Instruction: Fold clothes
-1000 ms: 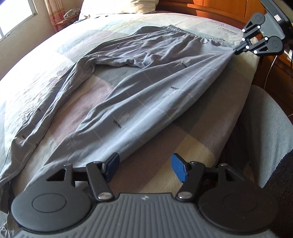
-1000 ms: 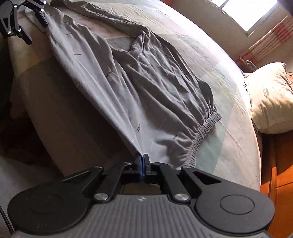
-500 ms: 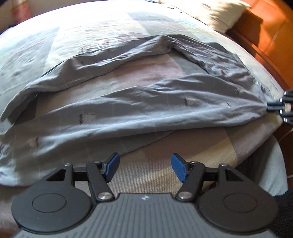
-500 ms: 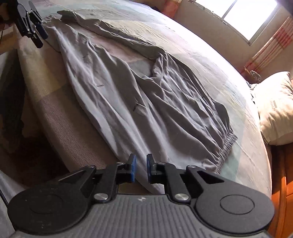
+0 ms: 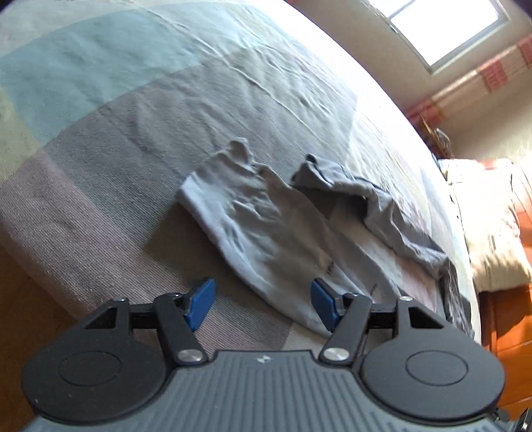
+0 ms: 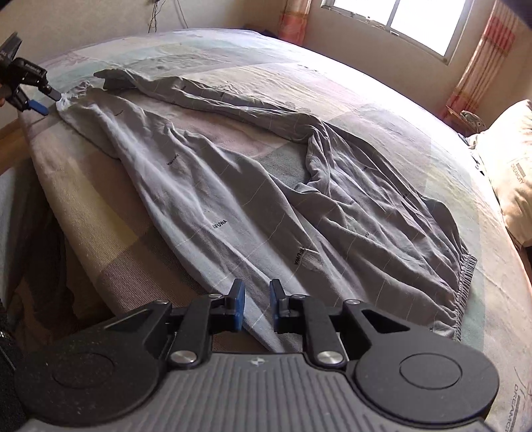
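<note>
Grey pants (image 6: 266, 206) lie spread across the patchwork bedspread (image 6: 382, 99), waistband (image 6: 465, 275) to the right and both legs running left. My right gripper (image 6: 256, 307) hovers over the near edge of the pants by the waist, its blue pads a small gap apart with fabric showing below them and nothing pinched. In the left wrist view the near leg's cuff (image 5: 232, 186) lies just ahead. My left gripper (image 5: 262, 305) is wide open at the bed's edge, its right pad above the leg fabric. From the right wrist view the left gripper (image 6: 41, 98) sits open beside that cuff.
A cream pillow (image 6: 512, 186) lies at the head of the bed by an orange wooden headboard (image 5: 508, 315). A bright window (image 6: 415, 23) with a striped curtain (image 6: 482, 59) is behind. Wooden floor (image 5: 20, 299) shows past the bed's foot corner.
My right gripper went from shut on the waist corner to open, and the fabric dropped flat on the bed. My left gripper swung along the bed edge to the leg cuff, staying open.
</note>
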### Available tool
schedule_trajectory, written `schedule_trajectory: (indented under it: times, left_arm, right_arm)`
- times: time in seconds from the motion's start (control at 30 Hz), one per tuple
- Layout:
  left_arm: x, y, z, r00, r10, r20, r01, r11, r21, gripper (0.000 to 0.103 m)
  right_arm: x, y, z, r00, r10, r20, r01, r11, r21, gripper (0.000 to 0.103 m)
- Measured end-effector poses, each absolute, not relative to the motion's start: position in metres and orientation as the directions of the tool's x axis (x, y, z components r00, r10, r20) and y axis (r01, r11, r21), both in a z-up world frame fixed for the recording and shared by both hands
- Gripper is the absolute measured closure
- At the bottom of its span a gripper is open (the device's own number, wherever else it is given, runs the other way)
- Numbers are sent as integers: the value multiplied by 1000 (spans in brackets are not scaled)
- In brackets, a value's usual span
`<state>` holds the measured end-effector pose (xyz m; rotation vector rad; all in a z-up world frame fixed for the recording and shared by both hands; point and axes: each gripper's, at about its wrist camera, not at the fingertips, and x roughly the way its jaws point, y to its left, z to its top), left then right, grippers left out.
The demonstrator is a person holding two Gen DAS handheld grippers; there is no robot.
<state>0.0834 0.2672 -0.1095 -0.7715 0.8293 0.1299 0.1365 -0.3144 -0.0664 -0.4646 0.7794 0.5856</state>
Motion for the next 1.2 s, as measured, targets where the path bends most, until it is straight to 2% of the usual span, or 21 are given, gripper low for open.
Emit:
schedule_trajectory:
  times: [0.1, 0.2, 0.3, 0.4, 0.53, 0.67, 0.77, 0.83, 1.07, 1.2]
  left_arm:
    - [75, 304, -119, 723, -152, -674, -460, 622, -634, 37]
    - [83, 313, -123, 757, -135, -639, -449, 603, -659, 37]
    - [89, 317, -129, 786, -109, -609, -448, 579, -682, 42]
    - [86, 305, -129, 771, -17, -637, -484, 635, -602, 77]
    - [85, 300, -114, 760, 23, -649, -491, 675, -551, 97]
    - [85, 298, -95, 755, 39, -654, -484, 707, -516, 98]
    - [85, 302, -63, 778, 37, -627, -436, 751, -496, 98]
    - [90, 304, -54, 764, 18, -645, -417, 776, -472, 98]
    - [87, 303, -55, 740, 18, -672, -430, 781, -453, 98]
    - [86, 302, -55, 726, 18, -688, -438, 783, -441, 98]
  right_arm:
    - [137, -309, -64, 576, 311, -756, -624, 765, -160, 84]
    - [136, -305, -62, 581, 312, -752, -612, 776, -151, 82]
    - [135, -300, -60, 582, 312, -751, -601, 787, -139, 79]
    - [134, -294, -60, 587, 310, -748, -594, 793, -137, 77]
    - [133, -287, -58, 590, 312, -745, -589, 797, -132, 73]
    - [134, -282, -55, 587, 323, -742, -598, 791, -129, 71]
    - [134, -276, -52, 578, 342, -741, -615, 780, -119, 71]
    - [133, -270, -53, 562, 367, -741, -639, 761, -108, 69]
    - [136, -224, -62, 497, 428, -755, -741, 662, -113, 68]
    - [144, -197, -71, 394, 494, -775, -817, 575, -49, 69]
